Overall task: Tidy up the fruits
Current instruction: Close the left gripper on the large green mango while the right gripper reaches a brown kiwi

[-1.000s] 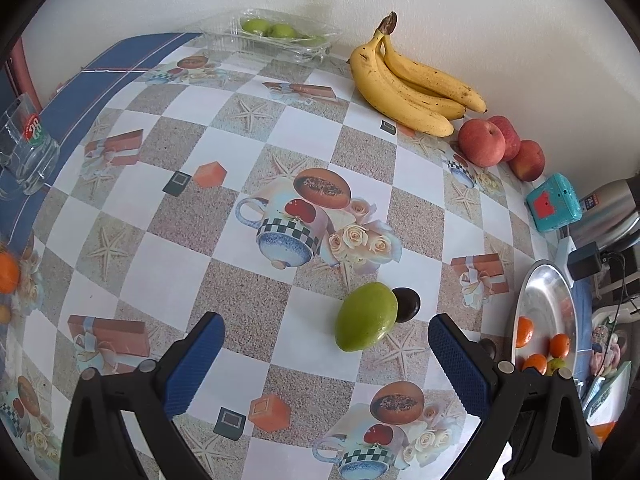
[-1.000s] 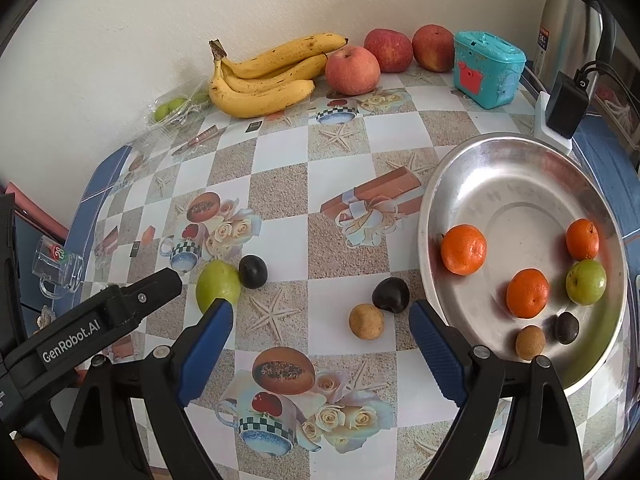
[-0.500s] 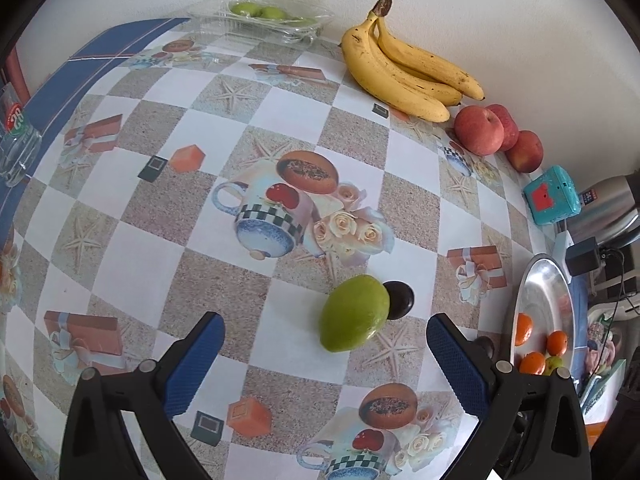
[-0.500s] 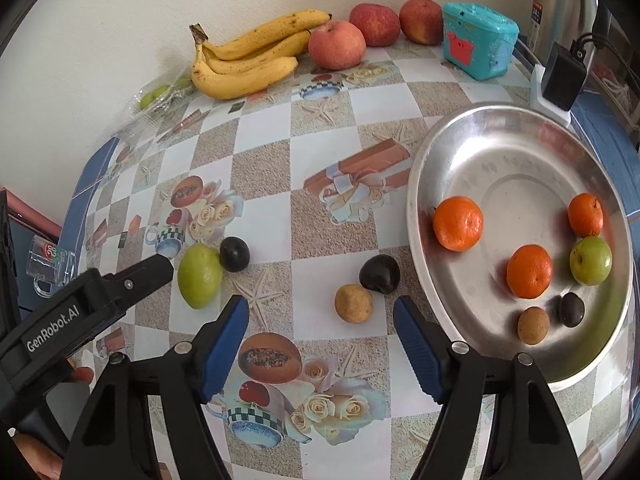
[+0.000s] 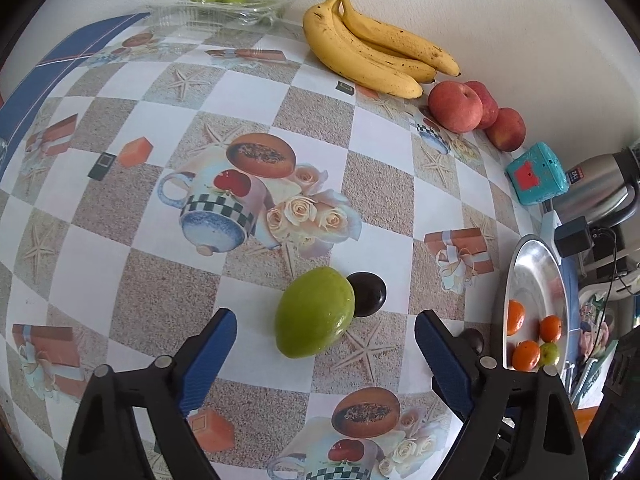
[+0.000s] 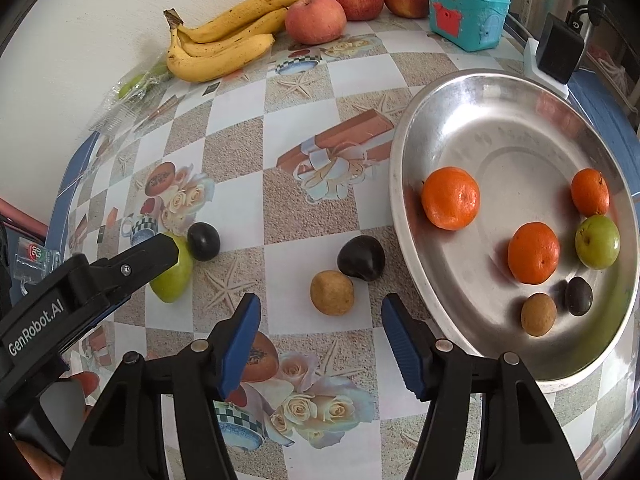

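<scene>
Grippers angled steeply down near the steel tray (image 6: 404,148), jaws closing on nothing: left gripper (image 5: 325,330) over a diagonal green mango (image 5: 315,312), right gripper (image 6: 320,316) over a brown fruit (image 6: 332,293).

Bright daylight — sharp, fisheye-warped edges

Left wrist view: rides above the left tongs (image 5: 326,354), looks steeply down and forward at the worktop (image 5: 120,216), close over a green fruit (image 5: 315,312); back wall at top. Right wrist view: rides above the right tongs (image 6: 320,322), same steep downward aim, close over a tan fruit (image 6: 332,293) beside the metal tray (image 6: 404,152). Shared ground: green fruit, bananas (image 5: 372,56), apples (image 5: 456,106), teal box (image 5: 536,174), tray.
</scene>
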A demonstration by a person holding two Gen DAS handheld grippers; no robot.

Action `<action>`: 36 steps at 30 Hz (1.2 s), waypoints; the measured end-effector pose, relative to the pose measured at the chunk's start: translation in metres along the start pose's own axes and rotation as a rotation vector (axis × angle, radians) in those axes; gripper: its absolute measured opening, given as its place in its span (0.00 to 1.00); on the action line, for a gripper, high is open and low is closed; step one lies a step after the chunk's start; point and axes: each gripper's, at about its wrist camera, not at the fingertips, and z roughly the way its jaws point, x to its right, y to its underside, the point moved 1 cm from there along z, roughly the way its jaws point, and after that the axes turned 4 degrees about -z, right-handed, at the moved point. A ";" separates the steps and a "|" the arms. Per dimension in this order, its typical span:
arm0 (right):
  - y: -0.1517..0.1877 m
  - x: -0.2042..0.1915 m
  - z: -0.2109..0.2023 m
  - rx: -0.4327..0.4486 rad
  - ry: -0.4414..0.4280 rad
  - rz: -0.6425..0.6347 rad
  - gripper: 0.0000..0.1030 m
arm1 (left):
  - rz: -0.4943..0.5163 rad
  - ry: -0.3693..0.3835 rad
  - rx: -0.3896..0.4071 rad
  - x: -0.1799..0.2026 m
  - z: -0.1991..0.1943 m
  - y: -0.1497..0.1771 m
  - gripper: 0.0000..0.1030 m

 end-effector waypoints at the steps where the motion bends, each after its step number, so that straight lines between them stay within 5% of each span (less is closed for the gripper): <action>1: 0.000 0.001 0.001 -0.004 0.001 0.002 0.60 | 0.001 -0.002 0.000 0.000 0.001 0.000 0.88; 12: 0.001 0.007 0.008 -0.016 0.007 0.027 0.59 | 0.010 0.000 -0.002 -0.001 0.006 -0.001 0.74; 22: 0.000 0.009 0.006 -0.002 -0.007 0.038 0.40 | 0.019 -0.035 -0.005 -0.003 0.007 0.000 0.46; 36: -0.001 0.009 0.006 -0.004 -0.039 0.042 0.25 | 0.005 -0.046 -0.005 -0.005 0.003 0.002 0.45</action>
